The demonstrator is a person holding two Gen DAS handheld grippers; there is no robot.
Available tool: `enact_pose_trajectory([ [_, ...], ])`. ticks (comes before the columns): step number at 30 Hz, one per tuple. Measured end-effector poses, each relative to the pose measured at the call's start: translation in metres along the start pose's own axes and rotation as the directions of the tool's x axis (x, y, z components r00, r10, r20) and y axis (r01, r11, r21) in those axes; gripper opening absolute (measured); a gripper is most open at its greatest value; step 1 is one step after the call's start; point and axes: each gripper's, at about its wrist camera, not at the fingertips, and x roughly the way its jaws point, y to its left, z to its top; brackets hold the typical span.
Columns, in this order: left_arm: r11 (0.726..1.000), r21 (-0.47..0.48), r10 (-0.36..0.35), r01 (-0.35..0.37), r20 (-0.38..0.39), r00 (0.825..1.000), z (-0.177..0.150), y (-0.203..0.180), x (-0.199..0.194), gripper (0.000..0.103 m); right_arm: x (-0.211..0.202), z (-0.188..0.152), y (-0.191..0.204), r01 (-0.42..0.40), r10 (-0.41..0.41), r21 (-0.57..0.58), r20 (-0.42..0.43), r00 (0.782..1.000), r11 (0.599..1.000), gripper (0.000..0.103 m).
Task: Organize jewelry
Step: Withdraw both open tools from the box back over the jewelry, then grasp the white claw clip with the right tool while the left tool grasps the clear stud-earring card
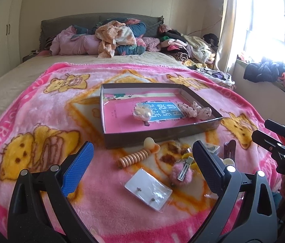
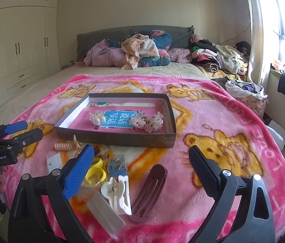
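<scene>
- On the bed, a shallow box (image 1: 162,133) is sitting on a pink blanket (image 1: 41,111), already holding a pearl piece (image 1: 141,113) at centre and a spotted scrunchie (image 1: 196,110) towards 3 o'clock.
- By my judgement, the sorting is only partly done: two pieces are lying inside the box, and many more are waiting outside it.
- At 6 o'clock of the box, a spiral tie (image 1: 135,157), a fluffy clip (image 1: 181,173) and an earring card (image 1: 148,189) are lying loose.
- Further towards 4 o'clock, a brown clip (image 2: 149,190), a white claw clip (image 2: 117,190) and yellow rings (image 2: 96,172) are lying close together.
- The left tool (image 1: 142,166) is hanging wide apart above the earring card, gripping nothing.
- The right tool (image 2: 141,170) is gaping wide over the brown clip, also carrying nothing.
</scene>
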Motion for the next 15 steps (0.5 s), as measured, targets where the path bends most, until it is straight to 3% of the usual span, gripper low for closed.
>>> enact_pose_trajectory([
  [15, 0.999, 0.040, 0.017, -0.015, -0.050, 0.999, -0.019, -0.002, 0.004, 0.089, -0.001, -0.022, -0.006, -0.043, 0.045, 0.019, -0.072, 0.996, 0.999, 0.092],
])
